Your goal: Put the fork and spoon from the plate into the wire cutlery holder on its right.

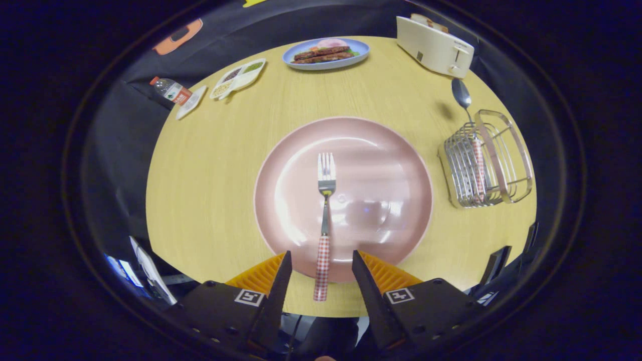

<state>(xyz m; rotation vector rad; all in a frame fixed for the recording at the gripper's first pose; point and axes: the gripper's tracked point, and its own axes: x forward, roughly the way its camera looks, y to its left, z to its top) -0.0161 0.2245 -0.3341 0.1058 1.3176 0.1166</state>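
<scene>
**Fork lines up between the open fingers**

The gripper has its 2 fingers spread apart, gripping nothing. The fork lies on the pink plate, its checked handle between the fingertips, long axis pointing straight ahead. The spoon already stands in the wire cutlery holder, ahead to the right.

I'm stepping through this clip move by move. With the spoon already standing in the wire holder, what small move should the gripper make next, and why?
Probably lower the open gripper and close on the fork's red-checked handle. The handle lies between the spread fingers, overhanging the pink plate's near rim, and the silver fork is untouched.
</scene>
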